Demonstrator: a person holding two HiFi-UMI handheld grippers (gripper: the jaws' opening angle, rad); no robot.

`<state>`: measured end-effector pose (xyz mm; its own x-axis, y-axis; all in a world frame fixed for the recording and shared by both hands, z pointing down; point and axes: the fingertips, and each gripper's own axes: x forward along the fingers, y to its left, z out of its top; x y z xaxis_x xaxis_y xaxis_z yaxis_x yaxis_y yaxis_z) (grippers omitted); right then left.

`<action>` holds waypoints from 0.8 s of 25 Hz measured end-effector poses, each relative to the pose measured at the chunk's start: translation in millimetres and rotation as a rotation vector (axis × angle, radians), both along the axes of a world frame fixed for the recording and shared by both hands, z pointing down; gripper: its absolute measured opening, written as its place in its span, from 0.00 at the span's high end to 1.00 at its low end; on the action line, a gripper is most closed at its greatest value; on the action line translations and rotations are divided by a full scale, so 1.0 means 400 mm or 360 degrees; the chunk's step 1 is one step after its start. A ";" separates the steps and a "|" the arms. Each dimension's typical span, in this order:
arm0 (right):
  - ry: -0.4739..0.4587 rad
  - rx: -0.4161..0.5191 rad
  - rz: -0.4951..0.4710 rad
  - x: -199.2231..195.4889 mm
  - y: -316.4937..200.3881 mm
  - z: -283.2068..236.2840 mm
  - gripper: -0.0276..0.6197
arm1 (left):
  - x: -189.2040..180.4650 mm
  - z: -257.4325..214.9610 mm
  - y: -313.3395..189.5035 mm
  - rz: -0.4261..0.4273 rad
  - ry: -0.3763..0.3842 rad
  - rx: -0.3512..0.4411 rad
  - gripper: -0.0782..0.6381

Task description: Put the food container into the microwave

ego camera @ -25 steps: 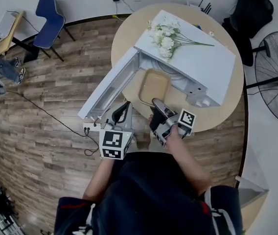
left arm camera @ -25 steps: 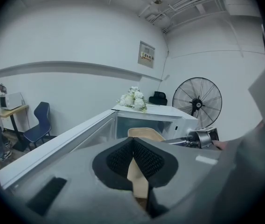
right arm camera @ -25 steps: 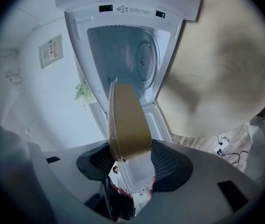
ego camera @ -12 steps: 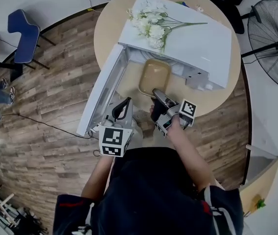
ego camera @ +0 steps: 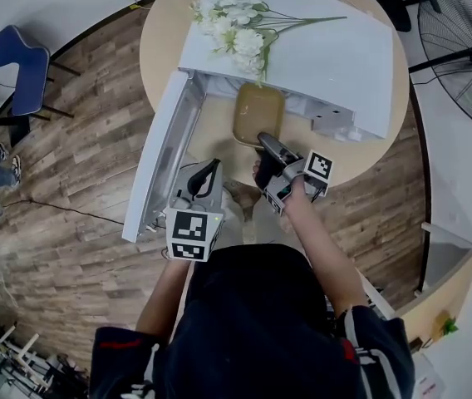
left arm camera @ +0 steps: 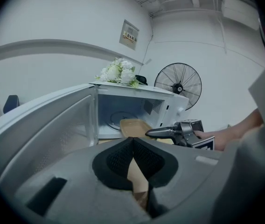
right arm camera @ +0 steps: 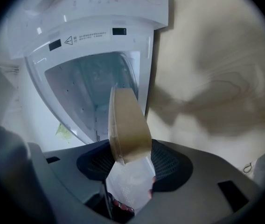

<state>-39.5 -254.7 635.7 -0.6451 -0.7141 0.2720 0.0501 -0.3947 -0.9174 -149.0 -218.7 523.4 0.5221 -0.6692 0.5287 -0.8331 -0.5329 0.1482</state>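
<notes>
A tan food container [ego camera: 258, 113] is partly inside the open white microwave [ego camera: 319, 61]; its near end still sticks out of the opening. My right gripper [ego camera: 267, 146] is shut on the container's near rim, and in the right gripper view the container [right arm camera: 125, 125] stands edge-on between the pads. My left gripper [ego camera: 208, 175] hangs shut and empty, below the microwave's open door [ego camera: 157, 160]. In the left gripper view the container [left arm camera: 135, 125] and the right gripper [left arm camera: 163, 132] show in front of the cavity.
White artificial flowers [ego camera: 236, 27] lie on top of the microwave. The microwave stands on a round wooden table [ego camera: 369, 160]. A standing fan [ego camera: 464, 52] is at the right, a blue chair [ego camera: 22, 69] at the left on the wood floor.
The right gripper has pushed the container further into the microwave cavity. The head view has shifted, so the table and microwave sit higher in the frame.
</notes>
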 end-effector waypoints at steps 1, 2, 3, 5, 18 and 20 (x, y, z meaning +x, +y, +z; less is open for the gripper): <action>0.0000 0.0003 0.0007 0.005 -0.006 0.003 0.60 | 0.008 0.005 0.001 0.0006 0.0001 -0.0004 0.87; 0.0003 0.0008 0.0013 0.010 -0.012 0.006 0.60 | 0.017 0.008 0.002 0.0014 0.0000 -0.0005 0.87; 0.0007 0.0013 0.0020 0.014 -0.019 0.007 0.60 | 0.025 0.011 0.003 0.0024 -0.0004 -0.0005 0.87; 0.0006 0.0020 0.0037 0.018 -0.032 0.009 0.60 | 0.035 0.015 0.005 0.0042 -0.0016 -0.0003 0.87; 0.0018 0.0093 0.0198 0.046 -0.152 0.032 0.60 | 0.047 0.058 0.016 0.0046 -0.0038 -0.0056 0.87; 0.0027 0.0105 0.0205 0.048 -0.165 0.033 0.60 | 0.049 0.060 0.015 0.0047 -0.0037 -0.0059 0.87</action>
<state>-20.4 -320.9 648.8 -0.5427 -0.8073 0.2318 0.0810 -0.3250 -0.9422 -129.4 -212.6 547.4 0.5285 -0.6334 0.5652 -0.8206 -0.5518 0.1488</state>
